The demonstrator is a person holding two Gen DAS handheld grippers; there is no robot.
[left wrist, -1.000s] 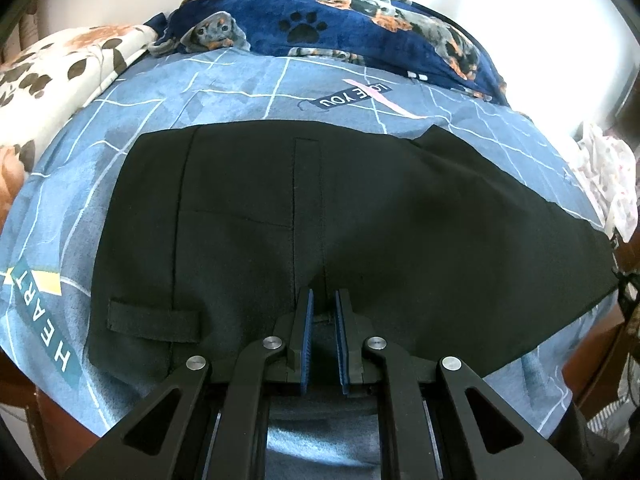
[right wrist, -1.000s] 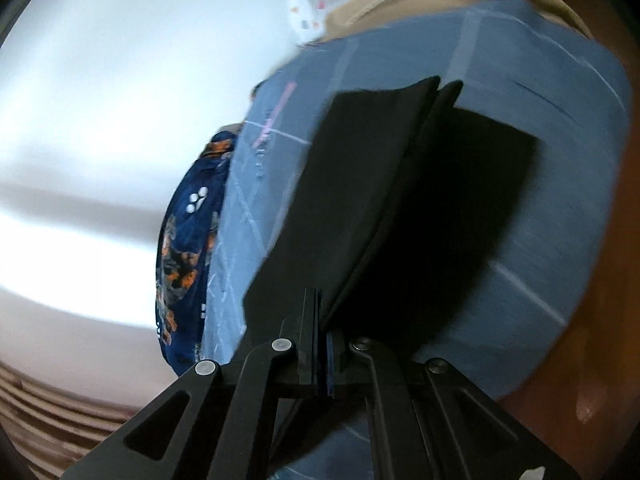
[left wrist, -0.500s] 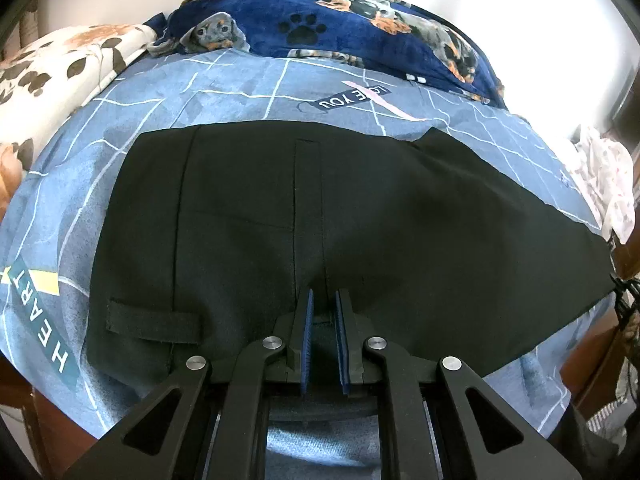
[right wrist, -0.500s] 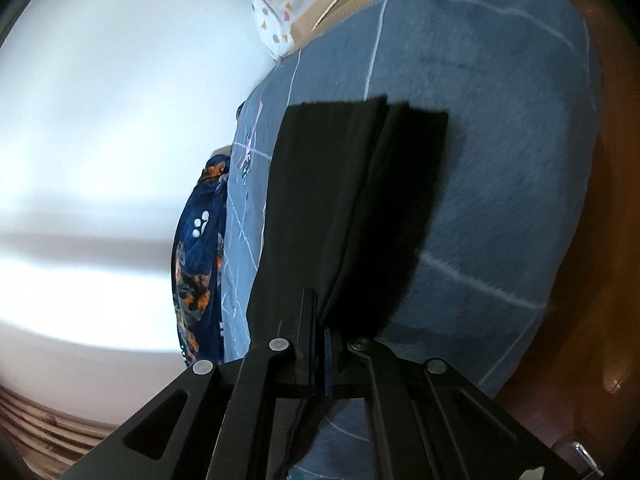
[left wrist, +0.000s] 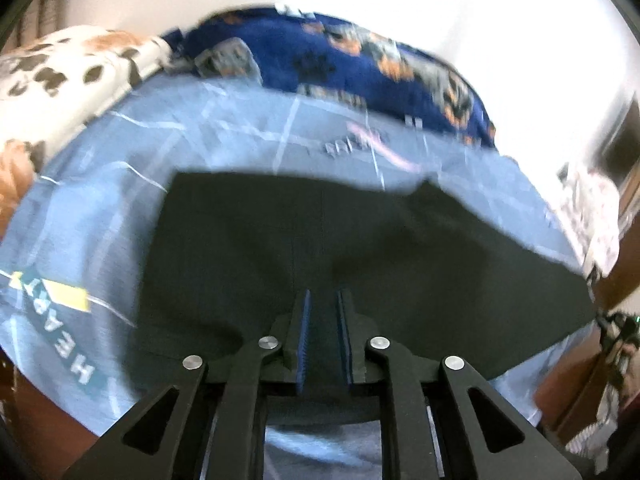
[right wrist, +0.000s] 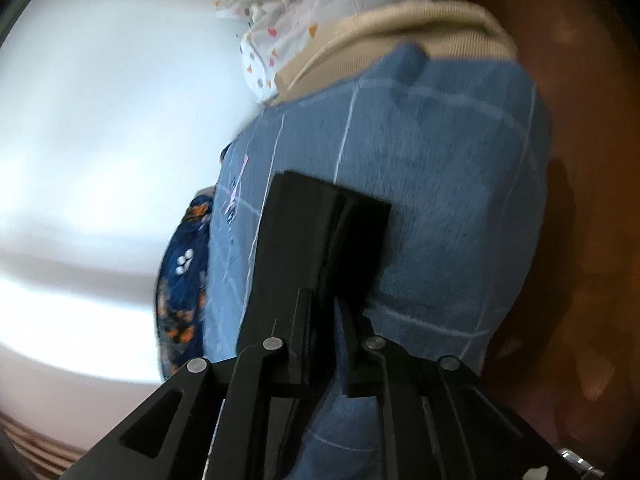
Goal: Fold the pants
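Observation:
The black pants [left wrist: 360, 248] lie flat on the blue checked bedsheet [left wrist: 100, 200], waist end to the left, legs running right. My left gripper [left wrist: 323, 300] is at the pants' near edge with a narrow gap between its blue pads; dark cloth lies in the gap. In the right wrist view the folded leg ends [right wrist: 304, 240] lie on the sheet [right wrist: 440, 200] near the bed's corner. My right gripper [right wrist: 324, 304] stands over them with its jaws parted, the cloth no longer pinched.
A dark blue dog-print blanket [left wrist: 360, 64] and a floral pillow [left wrist: 60, 72] lie at the far side of the bed. A white dotted cloth [right wrist: 288, 20] lies by the bed's end. Brown floor [right wrist: 580, 240] lies beyond the bed's edge.
My right gripper has opened and let go of the leg ends, which now lie on the sheet. The left view has shifted and blurred; the left gripper moved slightly.

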